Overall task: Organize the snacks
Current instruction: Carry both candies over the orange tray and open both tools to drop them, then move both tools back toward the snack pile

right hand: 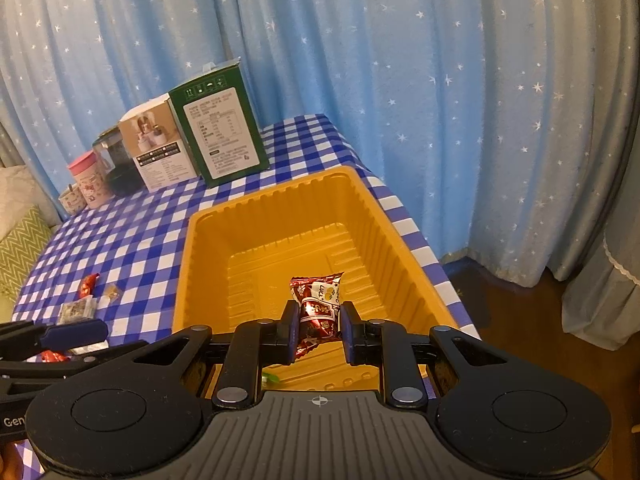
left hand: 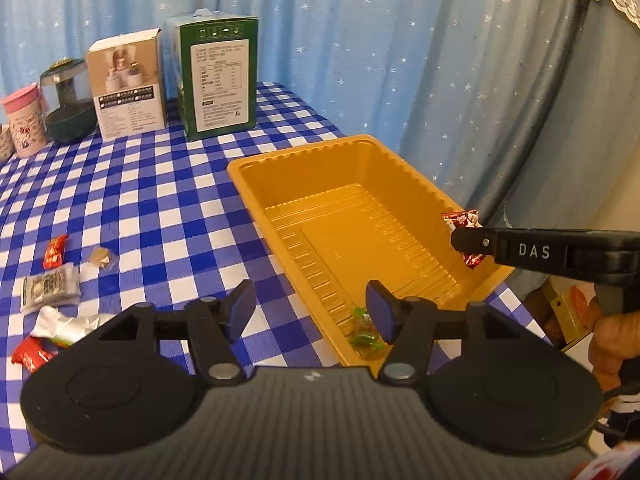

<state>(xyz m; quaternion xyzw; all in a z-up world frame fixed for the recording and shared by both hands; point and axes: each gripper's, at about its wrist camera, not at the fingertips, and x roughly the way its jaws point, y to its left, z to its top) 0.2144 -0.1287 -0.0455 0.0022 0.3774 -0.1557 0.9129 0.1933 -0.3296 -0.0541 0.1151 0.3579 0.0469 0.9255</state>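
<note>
A yellow plastic tray (left hand: 304,168) (right hand: 208,240) stands on the blue checked tablecloth. My left gripper (left hand: 310,312) is open over the tray's near left corner, nothing between its pads. A green clear-wrapped candy (left hand: 362,334) lies in the tray below, partly hidden by the right finger; its green tip (right hand: 272,378) peeks out in the right wrist view. My right gripper (right hand: 320,330) (left hand: 468,240) hovers over the tray's right side, shut on a red and white wrapped snack (right hand: 318,300) (left hand: 464,220). Several loose snacks lie left of the tray, among them a red candy (left hand: 54,252) (right hand: 88,283).
Along the table's back stand a green carton (left hand: 218,80), a white box (left hand: 128,84), a dark pot (left hand: 66,104) and a pink cup (left hand: 24,120). Blue starred curtains hang behind. The table edge falls away right of the tray. A hand (left hand: 612,340) grips the right tool.
</note>
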